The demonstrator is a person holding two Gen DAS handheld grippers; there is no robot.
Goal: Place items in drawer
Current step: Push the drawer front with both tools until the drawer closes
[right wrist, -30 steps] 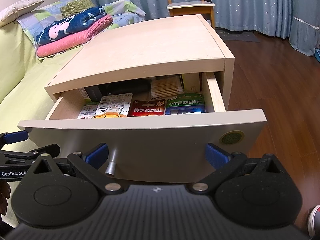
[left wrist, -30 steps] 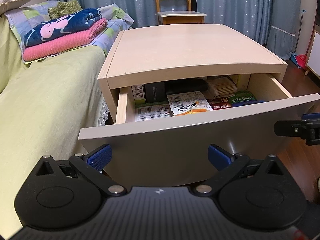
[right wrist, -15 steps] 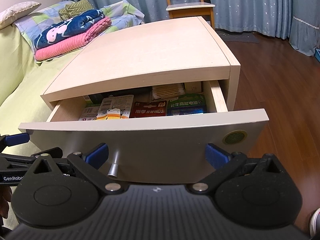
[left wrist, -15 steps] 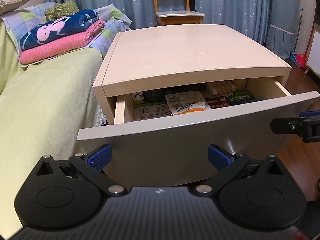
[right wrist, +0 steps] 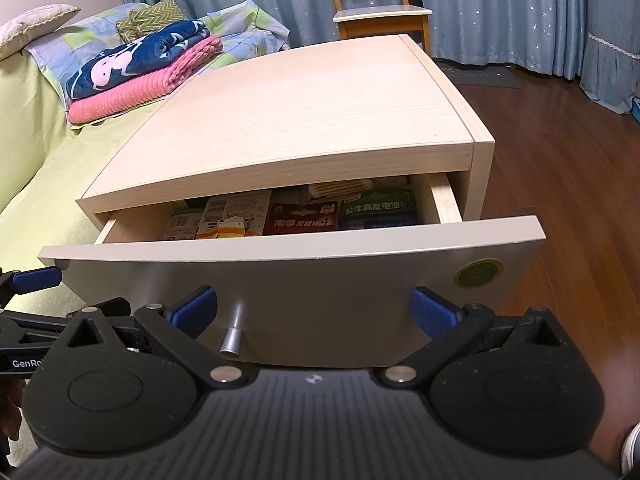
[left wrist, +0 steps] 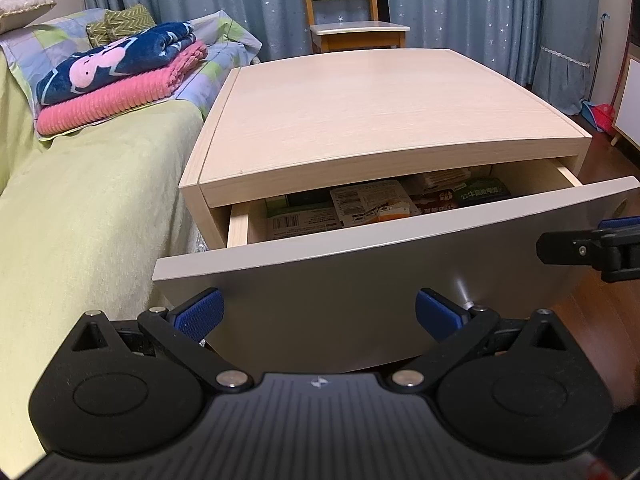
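Left wrist view: left hand-held gripper [left wrist: 318, 312] released, blue pads wide apart, empty, facing the grey curved front of the pale wooden drawer [left wrist: 360, 280]. Drawer partly pulled out of the light wood nightstand [left wrist: 360, 120] — flat printed packets [left wrist: 372, 206] lie inside.

Right wrist view: right hand-held gripper [right wrist: 314, 312] also released, empty, close to the drawer front; small silver knob [right wrist: 232, 334] just beside its left pad. Red packet [right wrist: 300, 220] and green battery pack [right wrist: 376, 212] lie in the drawer — green bed [right wrist: 32, 184] on the left.
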